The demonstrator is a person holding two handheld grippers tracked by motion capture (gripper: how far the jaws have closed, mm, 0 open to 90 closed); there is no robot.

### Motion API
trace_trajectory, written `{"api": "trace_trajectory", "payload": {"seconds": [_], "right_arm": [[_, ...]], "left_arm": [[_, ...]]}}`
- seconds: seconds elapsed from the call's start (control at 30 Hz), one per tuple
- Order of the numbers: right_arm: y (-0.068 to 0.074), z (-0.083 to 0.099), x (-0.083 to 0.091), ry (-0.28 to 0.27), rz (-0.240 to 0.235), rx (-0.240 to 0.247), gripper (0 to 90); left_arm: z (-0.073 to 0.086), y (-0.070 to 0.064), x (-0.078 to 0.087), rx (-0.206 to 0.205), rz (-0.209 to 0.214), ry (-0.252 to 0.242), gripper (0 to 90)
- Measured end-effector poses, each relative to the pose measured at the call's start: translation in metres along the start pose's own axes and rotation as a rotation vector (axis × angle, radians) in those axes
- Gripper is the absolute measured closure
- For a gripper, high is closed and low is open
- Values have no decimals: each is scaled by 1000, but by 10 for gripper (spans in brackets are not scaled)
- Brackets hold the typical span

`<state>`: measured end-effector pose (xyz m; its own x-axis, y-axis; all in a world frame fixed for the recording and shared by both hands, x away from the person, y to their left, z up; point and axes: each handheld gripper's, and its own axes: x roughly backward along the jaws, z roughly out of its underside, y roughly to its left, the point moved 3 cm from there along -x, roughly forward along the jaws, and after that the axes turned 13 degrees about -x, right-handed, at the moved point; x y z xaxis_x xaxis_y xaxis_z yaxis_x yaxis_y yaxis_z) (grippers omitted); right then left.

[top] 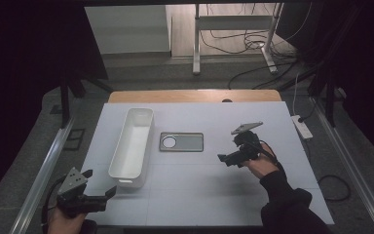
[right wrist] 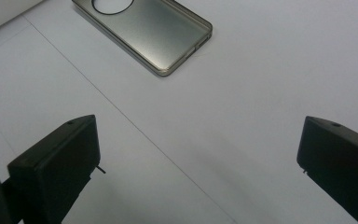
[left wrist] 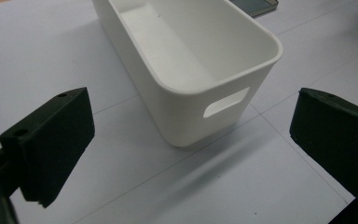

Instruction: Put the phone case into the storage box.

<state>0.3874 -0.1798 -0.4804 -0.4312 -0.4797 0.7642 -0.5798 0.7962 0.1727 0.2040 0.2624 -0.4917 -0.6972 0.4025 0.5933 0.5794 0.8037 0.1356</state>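
Grey phone case (top: 181,142) lying flat, beside white bin (top: 132,146)

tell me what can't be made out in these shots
- White bin: in the left gripper view the frame's top edge cuts off its far end.
- Phone case: in the right gripper view the top edge cuts off one end.
- Left claw: in the high view the bottom edge crops the hand.

— Where does your high view look from?
— From above your edge of the table, forward and down, taking in the white bin (top: 131,146) whole.
— And your gripper views?
— Your left gripper view sits low and close, facing the bin's (left wrist: 191,70) near end. Your right gripper view looks beside the bin, onto the phone case (right wrist: 144,32), which the high view shares (top: 181,142).
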Motion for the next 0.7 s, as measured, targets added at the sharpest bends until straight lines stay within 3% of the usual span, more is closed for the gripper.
{"api": "trace_trajectory", "payload": {"seconds": [0.3,0.7], "right_arm": [[6,-9,-14,37,3,20,0],[12,-20,-32,47,-15,58,0]], "left_arm": [[0,0,0,1,2,-1,9],[0,0,0,1,3,0,10]]}}
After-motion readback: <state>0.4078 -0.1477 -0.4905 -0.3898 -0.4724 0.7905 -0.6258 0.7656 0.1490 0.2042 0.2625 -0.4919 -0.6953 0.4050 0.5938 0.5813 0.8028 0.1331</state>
